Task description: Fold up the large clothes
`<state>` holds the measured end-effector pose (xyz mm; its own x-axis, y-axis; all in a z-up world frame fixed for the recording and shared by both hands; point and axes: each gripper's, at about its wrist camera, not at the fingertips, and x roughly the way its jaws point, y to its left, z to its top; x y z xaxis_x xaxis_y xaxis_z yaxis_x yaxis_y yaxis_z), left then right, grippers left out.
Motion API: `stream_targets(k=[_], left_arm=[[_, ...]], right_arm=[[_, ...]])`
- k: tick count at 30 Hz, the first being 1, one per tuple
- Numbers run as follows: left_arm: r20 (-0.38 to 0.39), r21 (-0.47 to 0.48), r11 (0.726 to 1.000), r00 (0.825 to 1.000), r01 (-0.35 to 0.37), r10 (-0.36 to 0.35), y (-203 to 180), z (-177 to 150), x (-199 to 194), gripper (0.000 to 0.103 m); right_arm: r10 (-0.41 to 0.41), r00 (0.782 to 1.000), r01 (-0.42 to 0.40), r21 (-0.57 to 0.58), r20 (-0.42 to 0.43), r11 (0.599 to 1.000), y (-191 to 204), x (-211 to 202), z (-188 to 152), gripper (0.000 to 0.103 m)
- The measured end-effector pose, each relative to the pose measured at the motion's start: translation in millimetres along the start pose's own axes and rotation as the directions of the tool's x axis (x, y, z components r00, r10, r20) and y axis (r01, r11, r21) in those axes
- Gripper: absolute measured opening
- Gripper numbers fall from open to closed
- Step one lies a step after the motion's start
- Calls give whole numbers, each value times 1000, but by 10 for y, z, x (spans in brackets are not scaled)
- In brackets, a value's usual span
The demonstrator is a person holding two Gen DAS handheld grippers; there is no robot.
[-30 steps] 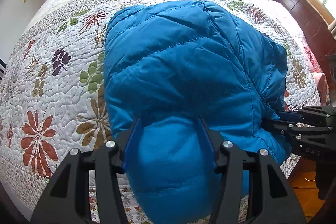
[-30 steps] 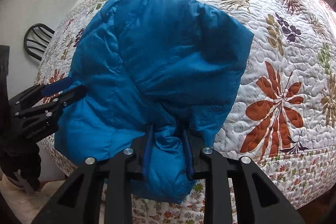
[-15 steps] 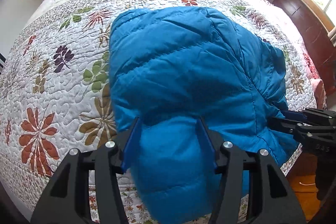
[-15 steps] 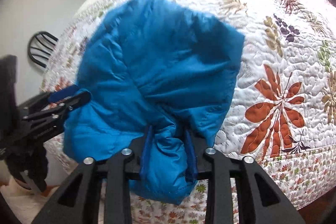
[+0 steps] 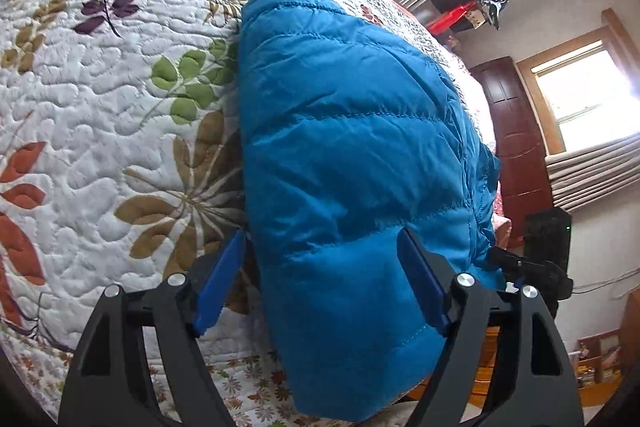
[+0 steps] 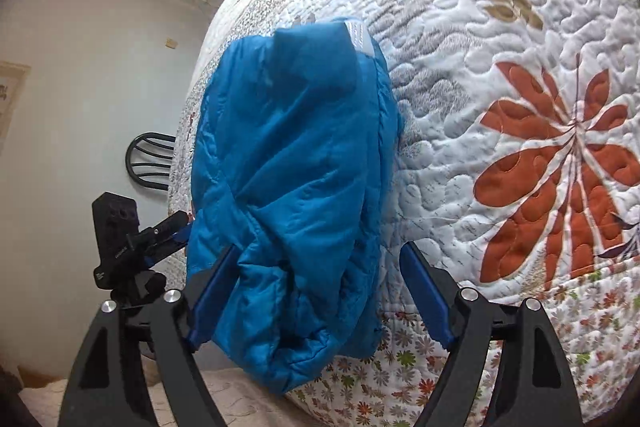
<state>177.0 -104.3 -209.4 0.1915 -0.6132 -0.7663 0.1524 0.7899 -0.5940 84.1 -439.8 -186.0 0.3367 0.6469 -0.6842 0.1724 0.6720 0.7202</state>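
1. Both grippers have just spread their jaws: the left gripper (image 5: pixel 320 283) and right gripper (image 6: pixel 316 287) now stand released, the jacket (image 5: pixel 352 163) loosely between each pair.
2. Jacket lies folded at the quilt's (image 5: pixel 100 99) near edge, its bottom overhanging.
3. Puffy, light, slippery; probably best pinched at a stitched hem.
4. Quilt beyond the jacket offers free room.

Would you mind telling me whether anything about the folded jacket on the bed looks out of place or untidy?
The blue puffer jacket overhangs the edge of the floral quilt at its near end. In the right wrist view its side is rumpled, and a white label sticks out at the far corner. No damage is visible.
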Motion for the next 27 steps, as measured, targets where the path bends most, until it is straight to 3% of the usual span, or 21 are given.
stream_targets(k=[7,11,14,16,21,27], left_arm=[[-43,-38,989,989,142,-144,104,49,338,87],[-72,-17,981,978,195,-195,41,31,532,90],[-76,-17,975,972,222,-223,-10,10,636,90],[-73,22,976,974,216,-214,-93,-14,642,84],[-41,29,970,970,242,-241,-141,-49,580,60],[27,80,962,964,260,-263,-273,-74,359,52]], right_arm=[[98,994,-96,31,-49,995,-143,314,117,88],[186,980,-181,72,-67,981,-171,514,175,89],[189,979,-186,49,-75,981,-88,560,184,86],[214,974,-211,52,-72,976,-74,561,178,77],[239,970,-238,24,-49,971,-29,467,174,57],[230,973,-231,-59,-13,971,306,305,135,48]])
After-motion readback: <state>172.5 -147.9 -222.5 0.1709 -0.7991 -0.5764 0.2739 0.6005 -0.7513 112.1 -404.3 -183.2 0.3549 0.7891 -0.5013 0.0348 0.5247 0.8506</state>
